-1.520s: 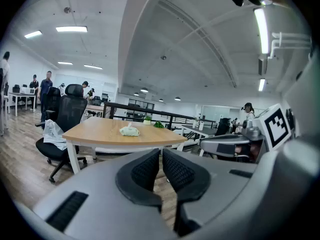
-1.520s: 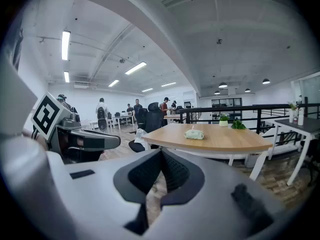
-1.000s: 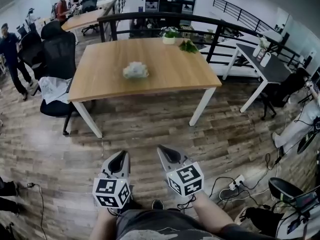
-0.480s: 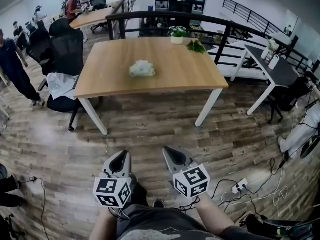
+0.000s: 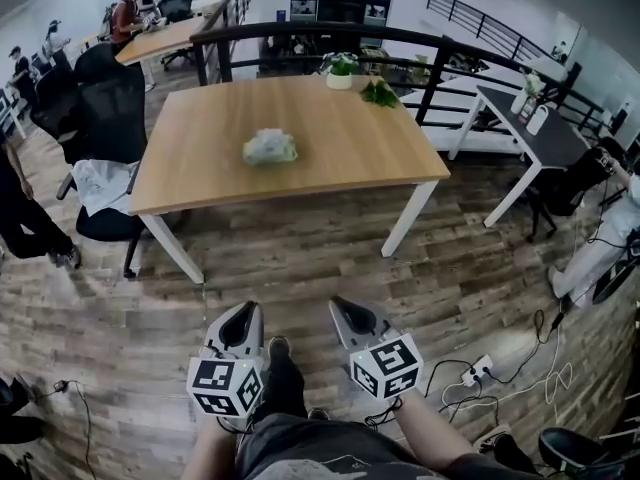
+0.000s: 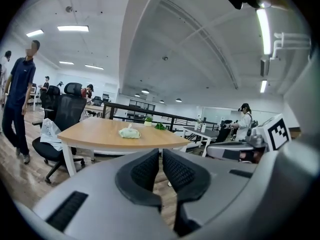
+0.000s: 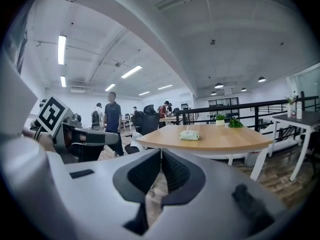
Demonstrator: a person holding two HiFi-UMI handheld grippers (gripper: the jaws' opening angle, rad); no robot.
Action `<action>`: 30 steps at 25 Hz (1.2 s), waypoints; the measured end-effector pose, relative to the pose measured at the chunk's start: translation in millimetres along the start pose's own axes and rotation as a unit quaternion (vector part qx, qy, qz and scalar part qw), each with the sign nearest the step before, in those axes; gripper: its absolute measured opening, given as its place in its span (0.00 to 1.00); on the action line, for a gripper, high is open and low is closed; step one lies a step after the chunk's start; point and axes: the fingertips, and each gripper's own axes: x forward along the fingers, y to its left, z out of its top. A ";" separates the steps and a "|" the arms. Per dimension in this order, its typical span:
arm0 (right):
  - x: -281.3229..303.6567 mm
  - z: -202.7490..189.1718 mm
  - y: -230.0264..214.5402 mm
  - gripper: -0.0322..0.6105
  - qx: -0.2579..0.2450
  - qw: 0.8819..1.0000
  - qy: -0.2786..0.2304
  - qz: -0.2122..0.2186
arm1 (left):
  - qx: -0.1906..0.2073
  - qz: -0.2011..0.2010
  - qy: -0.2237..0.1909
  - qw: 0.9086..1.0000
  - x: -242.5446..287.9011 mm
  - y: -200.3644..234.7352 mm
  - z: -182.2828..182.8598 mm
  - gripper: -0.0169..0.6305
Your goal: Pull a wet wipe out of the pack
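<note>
Forward between the two tools, the wearer's dark trouser leg and shoe (image 5: 279,350) have swung into the head view since the earlier frame. The bystander (image 5: 25,218) on the floor to the left now stands at the picture's edge.

Left tool (image 5: 243,313): jaws pressed together, with only a thin slit between the ribbed pads (image 6: 148,170). Nothing is between them and they touch nothing.

Right tool (image 5: 345,310): same condition. The pads (image 7: 176,173) are all but meeting, and the tool is empty and clear of every object.

Both tools hang above the wooden floor (image 5: 300,258), well apart from the bench (image 5: 340,148), and point toward its near edge.

Count on the bench:
- One wet wipe pack (image 5: 270,147), pale green, near the middle of the top and slightly toward the left edge. A tuft of wipe stands up from its top (image 6: 130,132).
- One potted plant (image 5: 341,71) at the far edge.
- One leafy sprig (image 5: 378,93) just beside it, toward the far right corner.

One black chair (image 5: 112,108) carrying one white bag (image 5: 104,182) stands at the bench's left edge.
</note>
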 end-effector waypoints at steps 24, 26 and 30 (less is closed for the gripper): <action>246.3 67.5 -131.0 0.09 0.034 0.998 0.031 -0.051 | -0.018 -0.047 0.031 0.998 235.2 154.4 80.3 0.08; 263.6 72.8 -138.1 0.09 0.038 0.997 0.035 -0.053 | -0.020 -0.053 0.034 0.998 248.3 164.1 85.4 0.08; 298.4 86.1 -153.0 0.09 0.042 0.996 0.037 -0.063 | -0.018 -0.064 0.039 0.997 273.8 185.2 97.7 0.08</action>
